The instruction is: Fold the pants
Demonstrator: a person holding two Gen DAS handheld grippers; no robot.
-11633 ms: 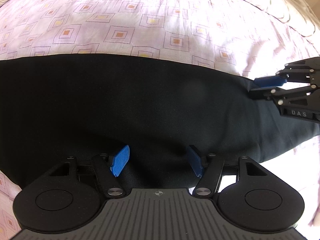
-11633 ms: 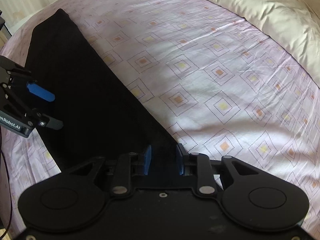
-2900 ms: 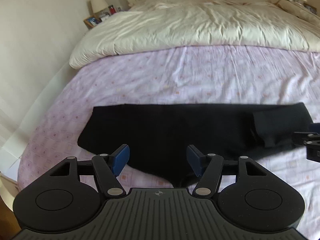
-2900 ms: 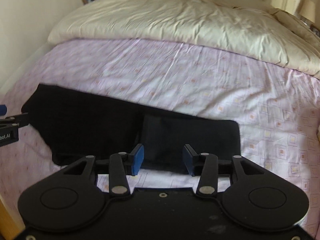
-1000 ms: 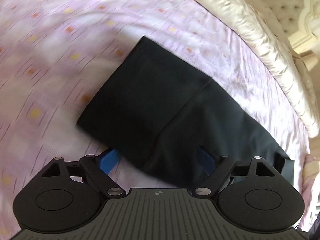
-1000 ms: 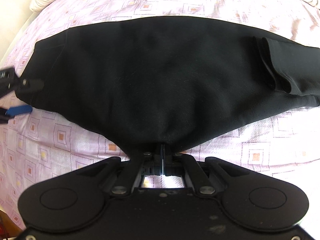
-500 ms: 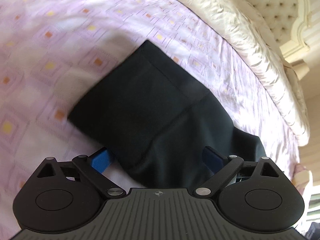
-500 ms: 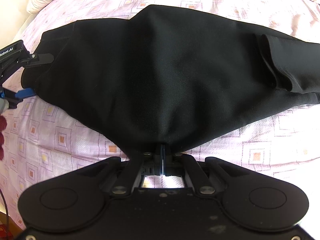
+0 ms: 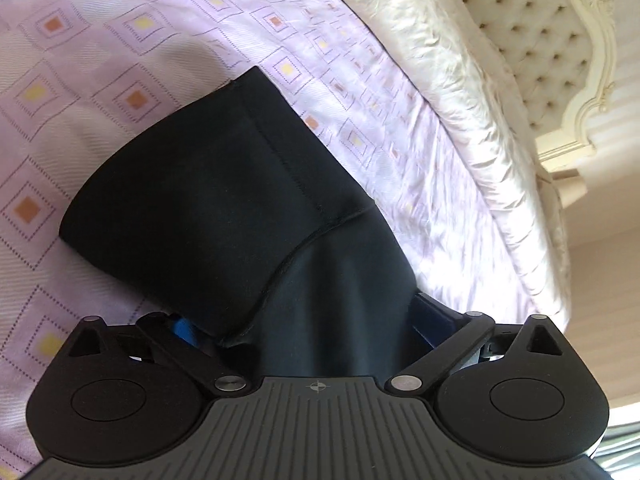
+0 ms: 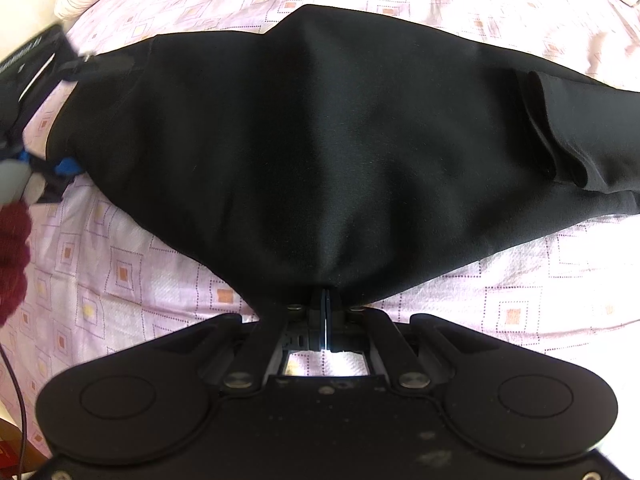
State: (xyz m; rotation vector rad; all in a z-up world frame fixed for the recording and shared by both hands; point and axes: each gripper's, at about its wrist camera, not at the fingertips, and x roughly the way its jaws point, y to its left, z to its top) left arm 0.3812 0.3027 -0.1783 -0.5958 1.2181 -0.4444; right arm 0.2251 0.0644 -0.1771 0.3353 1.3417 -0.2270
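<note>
Pinching the near edge of the pants, your right gripper has its two fingers pressed flat together with a tuck of black cloth caught between them, and the fabric fans out from that point to both sides across the bed sheet. You have one pair of pants, all black, lying on the lilac sheet with its pattern of small squares; in the right wrist view one folded-back flap sits on top of the cloth toward the right. Your left gripper has its two blue fingers spread wide, one on each side of the end of the pants, with the cloth running between them and over the front of the tool; whether either pad actually presses the fabric cannot be told. In that view the end of the pants shows one stitched band across it and lies on the sheet, with one cream duvet bunched beyond it and one tufted headboard behind that. In the right wrist view the left gripper appears blurred at the left end of the pants, with one dark red sleeve at the picture's left edge.
</note>
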